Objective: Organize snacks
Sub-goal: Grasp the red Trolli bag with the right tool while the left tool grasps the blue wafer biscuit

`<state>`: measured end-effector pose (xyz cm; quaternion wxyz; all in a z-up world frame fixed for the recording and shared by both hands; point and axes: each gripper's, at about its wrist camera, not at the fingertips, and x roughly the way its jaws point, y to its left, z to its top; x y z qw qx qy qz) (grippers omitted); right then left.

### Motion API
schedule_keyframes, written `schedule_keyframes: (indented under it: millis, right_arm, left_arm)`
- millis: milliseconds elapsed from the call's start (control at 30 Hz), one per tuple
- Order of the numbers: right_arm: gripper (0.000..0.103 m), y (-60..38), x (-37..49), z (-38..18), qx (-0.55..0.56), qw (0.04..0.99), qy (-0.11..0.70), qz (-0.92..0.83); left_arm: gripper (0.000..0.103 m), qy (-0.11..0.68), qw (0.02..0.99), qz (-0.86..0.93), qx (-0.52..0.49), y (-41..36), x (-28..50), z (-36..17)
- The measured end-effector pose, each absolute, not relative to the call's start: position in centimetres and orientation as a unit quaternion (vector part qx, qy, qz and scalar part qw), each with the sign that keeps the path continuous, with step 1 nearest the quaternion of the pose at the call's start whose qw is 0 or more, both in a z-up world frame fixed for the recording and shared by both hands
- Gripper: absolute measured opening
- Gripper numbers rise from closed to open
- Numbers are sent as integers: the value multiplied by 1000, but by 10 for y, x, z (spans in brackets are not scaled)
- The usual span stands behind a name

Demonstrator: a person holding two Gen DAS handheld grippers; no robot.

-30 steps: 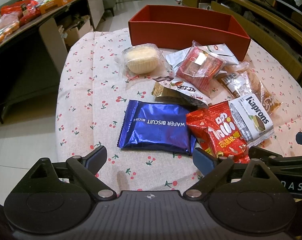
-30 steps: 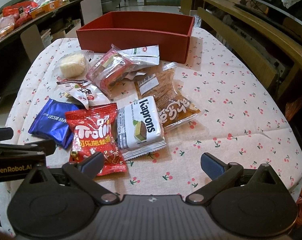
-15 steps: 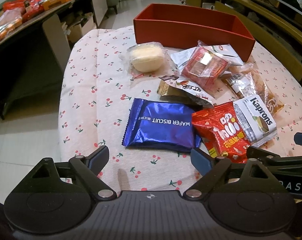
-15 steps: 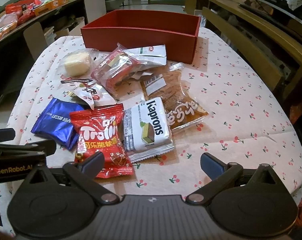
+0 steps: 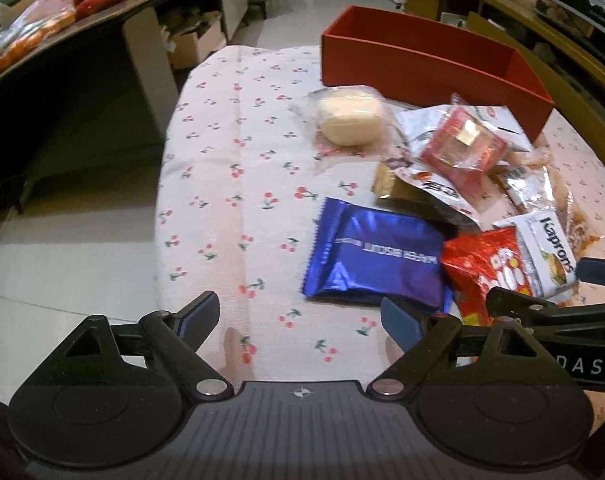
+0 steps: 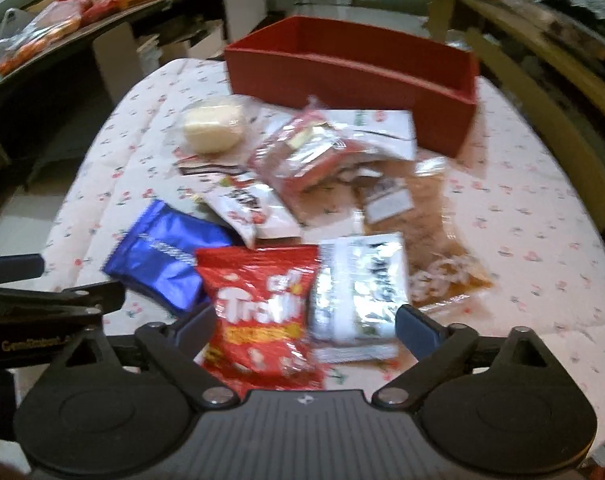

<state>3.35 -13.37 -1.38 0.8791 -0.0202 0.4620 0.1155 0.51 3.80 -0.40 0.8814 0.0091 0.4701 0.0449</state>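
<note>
Several snack packs lie on the cherry-print tablecloth (image 5: pixel 230 184) in front of an open red box (image 5: pixel 430 64). A blue wafer biscuit pack (image 5: pixel 374 256) lies just ahead of my left gripper (image 5: pixel 302 316), which is open and empty. A red Trolli bag (image 6: pixel 262 308) and a white Kaprons pack (image 6: pixel 358 292) lie between the fingers of my right gripper (image 6: pixel 306 324), which is open and low over them. A pale bun in clear wrap (image 5: pixel 350 120), a red clear-wrapped pack (image 5: pixel 462 144) and a brown snack bag (image 6: pixel 426 220) lie nearer the red box (image 6: pixel 354 76).
A dark counter (image 5: pixel 62 52) with more packaged goods runs along the left. A wooden bench (image 6: pixel 542 72) stands to the right of the table. Tiled floor (image 5: pixel 62 248) lies past the table's left edge. The right gripper's body (image 5: pixel 558 316) shows at the right of the left wrist view.
My right gripper has moved forward and left, so the Trolli bag and Kaprons pack now lie between its fingers. My left gripper has shifted left. Both stay open.
</note>
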Motion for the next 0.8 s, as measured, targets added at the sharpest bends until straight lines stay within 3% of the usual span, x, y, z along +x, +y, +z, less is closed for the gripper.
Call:
schedule_keyframes:
  millis: [333, 433, 500, 800]
  right_arm:
    - [101, -118, 39, -20, -32, 858, 486, 164]
    - [89, -114, 42, -18, -36, 850, 494, 177]
    - [72, -111, 39, -18, -47, 842, 503, 191]
    - [68, -112, 27, -22, -66, 816, 527, 228]
  left_arm:
    - [92, 482, 875, 53, 8, 50, 6, -8]
    - [93, 484, 874, 51, 0, 55, 6, -8]
    - [95, 483, 874, 47, -11, 59, 5, -6]
    - [96, 480, 877, 25, -20, 59, 6, -2]
